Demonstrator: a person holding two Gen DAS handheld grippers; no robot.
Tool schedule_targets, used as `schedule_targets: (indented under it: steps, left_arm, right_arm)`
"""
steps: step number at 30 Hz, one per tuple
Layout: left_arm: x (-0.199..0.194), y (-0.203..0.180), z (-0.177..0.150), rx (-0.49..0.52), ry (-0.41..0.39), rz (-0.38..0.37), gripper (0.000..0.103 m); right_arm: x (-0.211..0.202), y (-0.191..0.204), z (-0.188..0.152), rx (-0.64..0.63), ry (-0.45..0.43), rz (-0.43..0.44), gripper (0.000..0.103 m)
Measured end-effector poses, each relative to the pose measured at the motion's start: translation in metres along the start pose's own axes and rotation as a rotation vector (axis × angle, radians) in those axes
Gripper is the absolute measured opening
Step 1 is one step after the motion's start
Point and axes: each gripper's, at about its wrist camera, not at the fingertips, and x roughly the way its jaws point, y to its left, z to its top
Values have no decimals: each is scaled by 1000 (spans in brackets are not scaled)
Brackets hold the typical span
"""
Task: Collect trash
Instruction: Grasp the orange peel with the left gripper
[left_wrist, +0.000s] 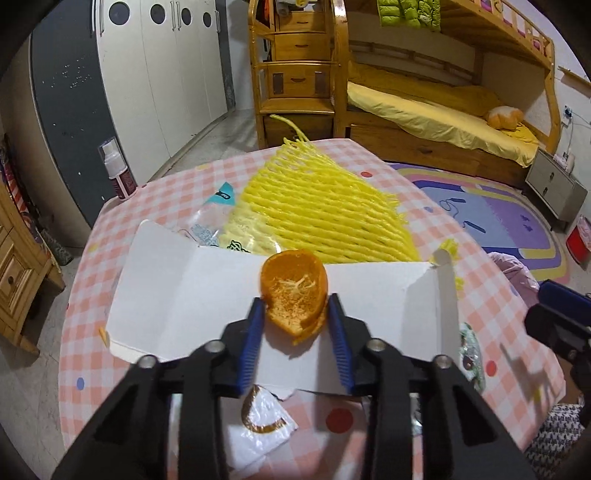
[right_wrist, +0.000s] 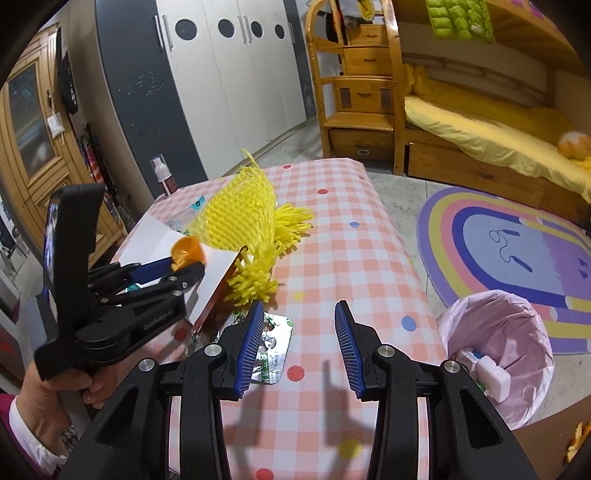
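**Orange peel held over white box**

Item: cupped orange peel (left_wrist: 294, 295), pith side facing the left wrist camera, long axis running away from the fingers, over the flattened white cardboard box (left_wrist: 192, 295). Left gripper (left_wrist: 295, 314) clenched on the peel's lower half, blue pads at either side. Right gripper (right_wrist: 299, 332) held apart with nothing between its pads, above the pink checked tablecloth (right_wrist: 332, 251). Yellow foam fruit net (left_wrist: 317, 206) lay just behind the box. Pink-lined waste bin (right_wrist: 498, 332) stood on the floor beside the table's right edge; the cloth toward it was bare.
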Motion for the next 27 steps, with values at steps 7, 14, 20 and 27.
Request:
schedule_targets:
  steps: [7, 14, 20, 27]
  left_arm:
    - [-42, 13, -18, -62, -36, 2, 19]
    - [-76, 33, -37, -135, -72, -20, 19]
    - [-82, 45, -46, -173, -68, -45, 18]
    - [-81, 51, -46, -184, -73, -30, 18]
  right_arm:
    - [-2, 5, -6, -13, 9, 26, 63]
    - [2, 33, -21, -119, 59, 49, 64]
    - [21, 42, -22, -155, 112, 3, 41]
    - [30, 38, -27, -138, 176, 17, 17]
